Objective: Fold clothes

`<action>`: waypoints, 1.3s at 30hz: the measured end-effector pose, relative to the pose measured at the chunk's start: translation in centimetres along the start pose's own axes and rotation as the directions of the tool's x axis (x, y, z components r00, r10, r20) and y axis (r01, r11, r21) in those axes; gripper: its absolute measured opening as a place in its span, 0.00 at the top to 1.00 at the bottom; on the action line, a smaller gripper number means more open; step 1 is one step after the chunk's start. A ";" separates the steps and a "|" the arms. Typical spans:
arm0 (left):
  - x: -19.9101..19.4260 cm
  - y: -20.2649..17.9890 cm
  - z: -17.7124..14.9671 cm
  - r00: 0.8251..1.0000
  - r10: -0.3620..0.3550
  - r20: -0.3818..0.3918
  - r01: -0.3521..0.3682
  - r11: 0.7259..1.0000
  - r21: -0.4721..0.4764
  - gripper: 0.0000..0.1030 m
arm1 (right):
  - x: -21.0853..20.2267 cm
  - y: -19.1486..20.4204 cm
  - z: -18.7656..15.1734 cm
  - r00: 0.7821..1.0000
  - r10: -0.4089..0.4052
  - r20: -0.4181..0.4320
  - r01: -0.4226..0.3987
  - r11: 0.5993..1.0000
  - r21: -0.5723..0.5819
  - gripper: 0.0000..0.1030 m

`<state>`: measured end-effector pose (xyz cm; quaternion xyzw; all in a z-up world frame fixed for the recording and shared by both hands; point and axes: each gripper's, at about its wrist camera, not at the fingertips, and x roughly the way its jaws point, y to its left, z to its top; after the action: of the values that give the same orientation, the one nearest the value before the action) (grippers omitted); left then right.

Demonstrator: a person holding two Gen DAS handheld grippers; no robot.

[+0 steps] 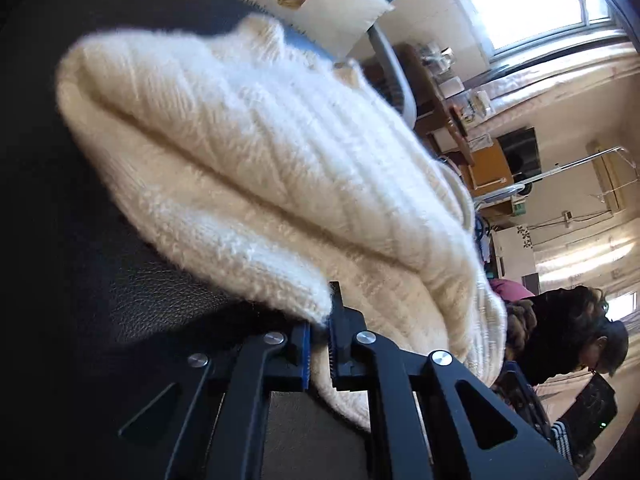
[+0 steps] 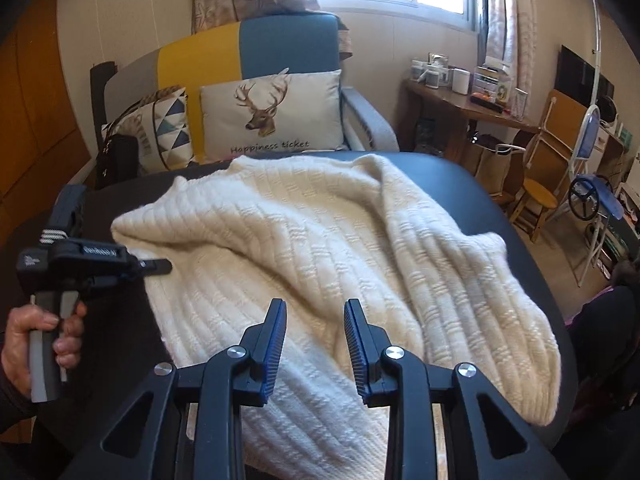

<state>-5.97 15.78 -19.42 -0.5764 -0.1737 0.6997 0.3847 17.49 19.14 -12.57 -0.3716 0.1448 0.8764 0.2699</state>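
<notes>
The cream sweater [image 2: 320, 264] lies rumpled on the dark counter [image 2: 516, 200]. The left hand-held gripper [image 1: 320, 344] pinches its edge (thinly); the right hand-held gripper [image 2: 316, 344] hovers parted, empty. Lifting may slip the knit free.

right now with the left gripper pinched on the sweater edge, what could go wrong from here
1. The left gripper clamps only a thin edge of the cream knit sweater; lifting may pull it free or stretch the knit.
2. The right gripper hangs open above the sweater, holding nothing, so a one-sided pull could drag the bunched heap askew.
3. The sweater's right side lies near the dark table's edge and could slide off.
</notes>
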 end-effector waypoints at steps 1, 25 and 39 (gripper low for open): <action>-1.9 -0.3 -0.1 0.999 -0.021 0.028 0.021 1.000 0.017 0.95 | 0.0 0.2 0.0 1.000 -0.001 -0.004 0.001 1.000 -0.010 0.71; -31.9 16.6 -5.6 0.773 0.582 0.253 -0.601 0.799 -0.002 0.87 | 7.2 14.6 7.9 0.960 0.187 -0.206 -0.245 0.922 -0.301 0.70; -31.1 17.1 -5.4 0.806 0.532 0.260 -0.546 0.838 -0.023 0.80 | 27.3 15.8 17.1 0.913 -0.054 -0.405 -0.142 0.888 -0.438 0.55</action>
<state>-5.40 -19.27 -11.74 -0.4965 -0.0325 0.8526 0.1597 -17.25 24.10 -20.02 -0.5948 -0.0045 0.7951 0.1181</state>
